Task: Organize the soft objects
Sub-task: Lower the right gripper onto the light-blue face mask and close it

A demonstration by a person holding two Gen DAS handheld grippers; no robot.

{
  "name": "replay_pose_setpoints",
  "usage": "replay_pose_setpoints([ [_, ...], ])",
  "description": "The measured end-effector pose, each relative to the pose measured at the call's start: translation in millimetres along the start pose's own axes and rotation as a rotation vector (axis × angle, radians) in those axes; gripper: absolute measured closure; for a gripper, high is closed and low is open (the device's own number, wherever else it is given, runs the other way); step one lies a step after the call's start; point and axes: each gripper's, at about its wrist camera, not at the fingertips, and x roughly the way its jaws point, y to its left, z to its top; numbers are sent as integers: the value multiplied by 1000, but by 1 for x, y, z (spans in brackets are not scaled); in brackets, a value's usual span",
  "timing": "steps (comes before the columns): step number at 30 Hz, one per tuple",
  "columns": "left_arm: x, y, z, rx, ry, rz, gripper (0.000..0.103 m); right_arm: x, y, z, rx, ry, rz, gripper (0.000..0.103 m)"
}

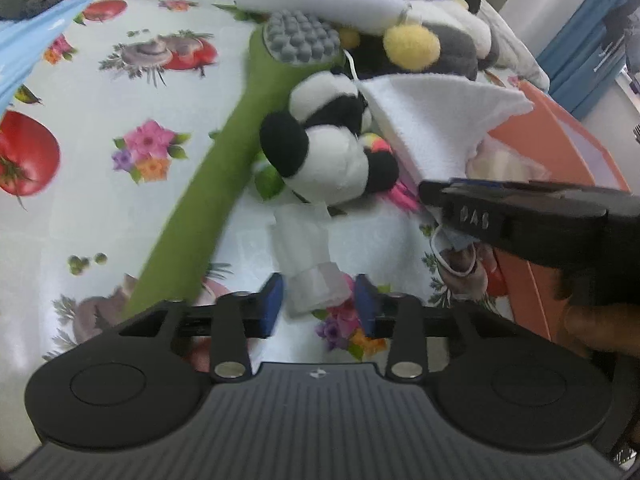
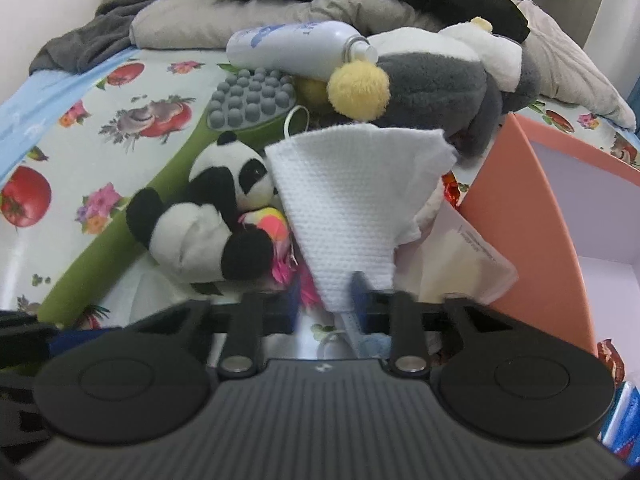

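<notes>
The white waffle-textured cloth (image 2: 352, 200) fans upward from the right gripper (image 2: 326, 300), whose jaws are pinched on its lower corner, beside the black-and-white panda plush (image 2: 208, 220) on the fruit-print bed sheet (image 1: 100, 120). The left gripper (image 1: 316, 300) has narrow jaws flanking a folded translucent white packet (image 1: 308, 256); contact unclear.

Panda plush (image 2: 208, 220) lies right of the long-handled massager (image 2: 252, 100). Cloth (image 2: 356, 200) sits right of the panda. Box (image 2: 532, 184) stands farthest right, with the bottle (image 2: 288, 46) behind them all.

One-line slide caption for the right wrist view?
Right gripper pinches a white cloth upright beside a panda plush and an orange bin.
</notes>
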Motion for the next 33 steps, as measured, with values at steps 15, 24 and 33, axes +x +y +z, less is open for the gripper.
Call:
replay_pose_setpoints([
  [15,-54,-3,-19,-35,-62,2,76,-60,5,-12,34,-75,51,98],
  [24,-67,7,-33,-73,-54,2,76,-52,8,-29,50,-47,4,53],
  [33,-46,16,-34,-55,-4,-4,75,-21,18,-47,-31,-79,-172,54],
])
